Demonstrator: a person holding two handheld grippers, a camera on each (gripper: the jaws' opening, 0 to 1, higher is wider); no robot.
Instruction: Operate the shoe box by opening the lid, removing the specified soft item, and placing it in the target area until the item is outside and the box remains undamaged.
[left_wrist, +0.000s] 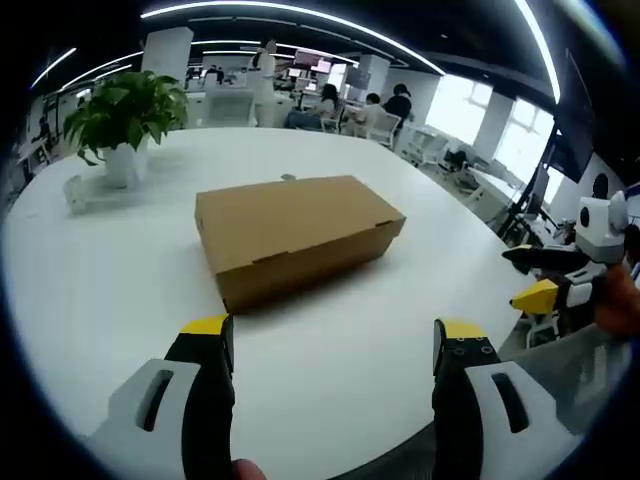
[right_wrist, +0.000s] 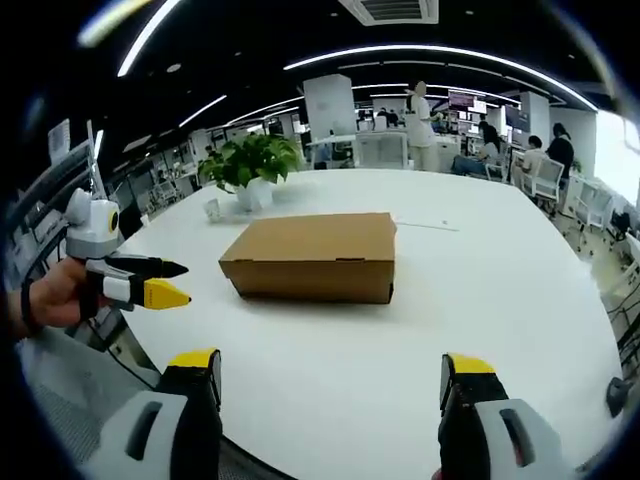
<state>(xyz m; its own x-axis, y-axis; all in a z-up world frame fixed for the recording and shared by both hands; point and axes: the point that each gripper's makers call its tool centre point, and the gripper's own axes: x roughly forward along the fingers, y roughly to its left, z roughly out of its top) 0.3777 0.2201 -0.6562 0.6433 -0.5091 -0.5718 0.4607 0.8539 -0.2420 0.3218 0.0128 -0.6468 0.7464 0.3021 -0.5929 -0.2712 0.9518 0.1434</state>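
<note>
Bright, even office light comes from curved ceiling light strips (left_wrist: 300, 12) and daylight windows (left_wrist: 470, 105) that blow out white. The white table (right_wrist: 480, 300) shows soft glare. Fisheye distortion bends the edges; distant desks look slightly blurred.

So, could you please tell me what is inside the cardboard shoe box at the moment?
That cannot be seen: the shoe box sits on the white table with its lid closed, so any contents are covered. Nothing rests on top.

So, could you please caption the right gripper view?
Closed cardboard shoe box on white table, open right gripper facing it.
</note>
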